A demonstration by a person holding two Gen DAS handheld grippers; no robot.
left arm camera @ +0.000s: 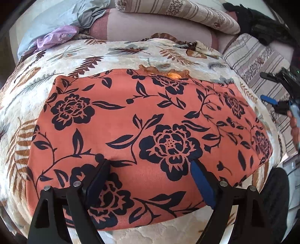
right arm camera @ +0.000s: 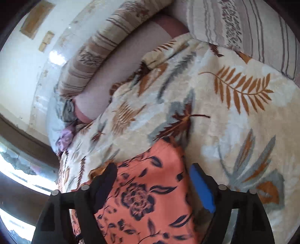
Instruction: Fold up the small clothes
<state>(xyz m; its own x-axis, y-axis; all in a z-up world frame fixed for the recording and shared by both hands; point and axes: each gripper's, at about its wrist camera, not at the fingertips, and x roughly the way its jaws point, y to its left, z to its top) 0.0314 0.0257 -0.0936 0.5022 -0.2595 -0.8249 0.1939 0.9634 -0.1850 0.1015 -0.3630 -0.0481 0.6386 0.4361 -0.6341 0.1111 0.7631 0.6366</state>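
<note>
An orange cloth with a dark flower print [left arm camera: 146, 116] lies flat and folded on a cream leaf-patterned blanket [left arm camera: 116, 56]. My left gripper [left arm camera: 151, 163] is open over the cloth's near edge, its black and blue fingers spread wide with nothing pinched between them. In the right wrist view, my right gripper [right arm camera: 153, 167] is open too, straddling the cloth's far right corner [right arm camera: 150, 187], which lies flat on the blanket [right arm camera: 234, 122]. The left wrist view shows the right gripper [left arm camera: 266, 86] at the frame's right edge, beside the cloth.
Striped pillows [left arm camera: 178, 13] and a mauve bolster [left arm camera: 150, 28] line the back. A lilac garment [left arm camera: 56, 35] and a grey-blue cloth [left arm camera: 65, 16] lie at the back left. A black item [left arm camera: 262, 28] sits at the back right. A bright window [right arm camera: 18, 169] is at the left.
</note>
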